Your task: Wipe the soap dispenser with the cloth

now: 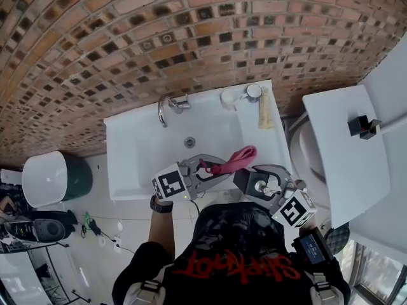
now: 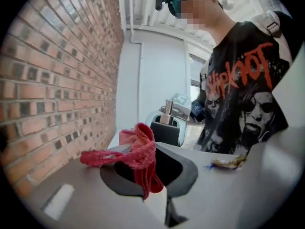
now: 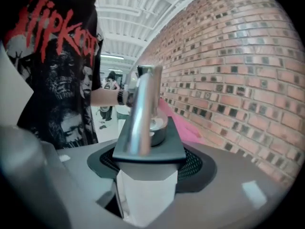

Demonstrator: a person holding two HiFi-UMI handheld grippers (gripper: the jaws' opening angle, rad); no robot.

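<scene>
Left gripper view — cloth [image 2: 140, 159], "Slipknot" shirt [image 2: 248, 94]

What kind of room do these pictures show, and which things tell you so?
Most likely a small bathroom: a white ceramic washbasin with a curved chrome tap stands against a wall of small brown brick-pattern tiles. The rounded white fixture beside the basin looks like a toilet.

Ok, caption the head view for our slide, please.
Over a white sink, the left gripper holds a pink cloth beside the soap dispenser held in the right gripper.
</scene>
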